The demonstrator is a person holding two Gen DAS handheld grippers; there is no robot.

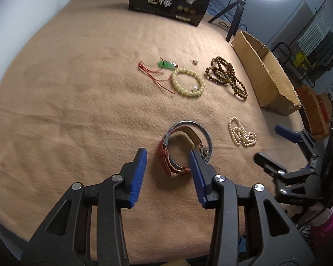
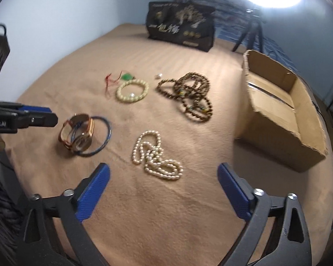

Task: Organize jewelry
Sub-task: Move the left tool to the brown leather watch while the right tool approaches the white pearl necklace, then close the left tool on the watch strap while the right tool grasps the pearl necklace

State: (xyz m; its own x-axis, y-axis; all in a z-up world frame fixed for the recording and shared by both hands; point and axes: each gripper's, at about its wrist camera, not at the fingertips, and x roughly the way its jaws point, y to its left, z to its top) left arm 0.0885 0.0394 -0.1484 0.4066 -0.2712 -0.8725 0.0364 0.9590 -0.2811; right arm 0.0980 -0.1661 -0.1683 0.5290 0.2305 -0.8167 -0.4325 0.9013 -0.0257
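On the tan blanket (image 1: 66, 102) lie a brown-strap watch (image 1: 166, 157) inside a blue metal bangle (image 1: 207, 137), a white pearl necklace (image 1: 242, 134), a cream bead bracelet (image 1: 187, 83), a dark wooden bead necklace (image 1: 227, 75) and a green pendant on red cord (image 1: 166, 64). My left gripper (image 1: 167, 163) is open, its blue pads either side of the watch, close above it. My right gripper (image 2: 164, 177) is open, just short of the pearl necklace (image 2: 154, 155). The watch (image 2: 77, 134) and bangle (image 2: 106, 133) show at left in the right wrist view.
An open cardboard box (image 2: 286, 110) stands at the right edge of the blanket. A black printed bag (image 2: 181, 27) stands at the back. A ring light on a tripod (image 2: 255, 28) is behind the box. A small pale bead (image 1: 195, 61) lies near the pendant.
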